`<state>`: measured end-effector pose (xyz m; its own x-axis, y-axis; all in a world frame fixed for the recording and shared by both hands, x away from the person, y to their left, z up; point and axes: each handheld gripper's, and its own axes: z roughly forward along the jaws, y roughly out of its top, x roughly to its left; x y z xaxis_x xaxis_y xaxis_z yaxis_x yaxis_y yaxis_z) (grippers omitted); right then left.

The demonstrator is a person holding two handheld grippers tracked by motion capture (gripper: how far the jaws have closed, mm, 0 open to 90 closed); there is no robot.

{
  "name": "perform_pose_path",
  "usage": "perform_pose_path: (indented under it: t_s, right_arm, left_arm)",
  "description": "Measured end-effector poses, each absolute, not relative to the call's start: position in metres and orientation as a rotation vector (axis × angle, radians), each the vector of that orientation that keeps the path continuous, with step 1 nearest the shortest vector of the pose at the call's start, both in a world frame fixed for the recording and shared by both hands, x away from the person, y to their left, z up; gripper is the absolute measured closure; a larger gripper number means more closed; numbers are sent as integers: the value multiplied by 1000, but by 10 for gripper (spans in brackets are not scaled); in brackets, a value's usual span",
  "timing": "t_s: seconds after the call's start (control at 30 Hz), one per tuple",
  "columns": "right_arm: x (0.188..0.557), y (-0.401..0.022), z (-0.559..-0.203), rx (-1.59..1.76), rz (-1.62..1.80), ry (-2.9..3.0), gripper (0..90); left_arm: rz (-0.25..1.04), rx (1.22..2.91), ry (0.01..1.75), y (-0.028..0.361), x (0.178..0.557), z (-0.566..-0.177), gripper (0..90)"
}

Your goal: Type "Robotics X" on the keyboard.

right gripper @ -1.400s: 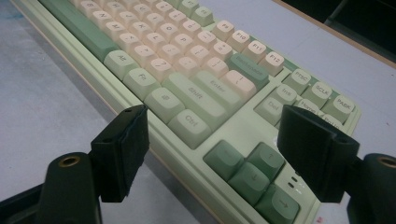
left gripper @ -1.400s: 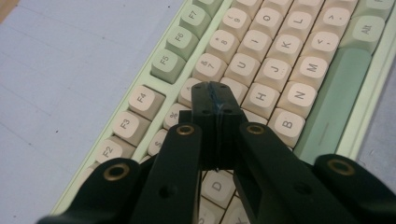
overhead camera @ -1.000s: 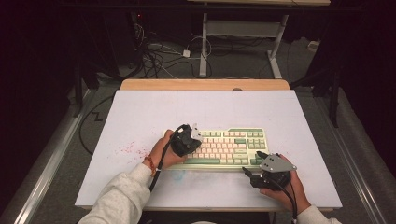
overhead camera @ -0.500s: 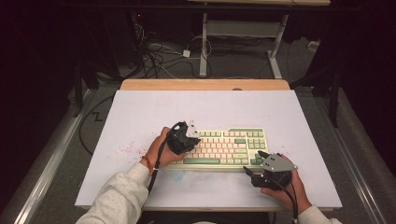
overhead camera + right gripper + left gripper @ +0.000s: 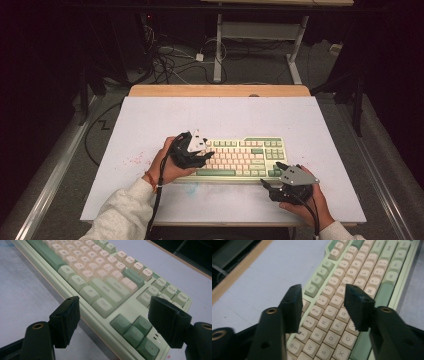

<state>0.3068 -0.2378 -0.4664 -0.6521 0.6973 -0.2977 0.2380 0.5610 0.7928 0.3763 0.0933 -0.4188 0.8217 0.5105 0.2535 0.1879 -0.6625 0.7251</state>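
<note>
A green and cream keyboard [image 5: 242,158] lies flat near the front of the white table [image 5: 225,117]. The left gripper [image 5: 202,156] is over the keyboard's left end, held in the person's left hand [image 5: 167,165]. In the left gripper view its two black jaws are spread wide above the letter keys, with nothing between them. The right gripper [image 5: 270,185] sits at the keyboard's front right corner, in the right hand [image 5: 307,202]. Its jaws are wide apart too, one on each side of the dark green arrow keys [image 5: 135,332], holding nothing.
</note>
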Motion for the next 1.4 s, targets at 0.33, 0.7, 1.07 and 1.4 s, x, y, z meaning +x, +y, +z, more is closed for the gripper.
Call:
perform_pose_path:
  t_s: [0.33, 0.7, 1.07, 1.4]
  right_arm:
    - [307, -238, -466, 750, 992, 2196, 258]
    - [308, -238, -466, 762, 1003, 2196, 258]
    - [310, -238, -465, 773, 1007, 2190, 259]
    - [312, -238, -467, 779, 1001, 2196, 259]
  left_arm:
    - [660, 2192, 497, 109, 360, -414, 213]
    - [761, 2165, 536, 140, 342, -422, 191]
    - [804, 2204, 604, 172, 328, -442, 191]
    - [774, 2236, 676, 189, 322, -461, 186]
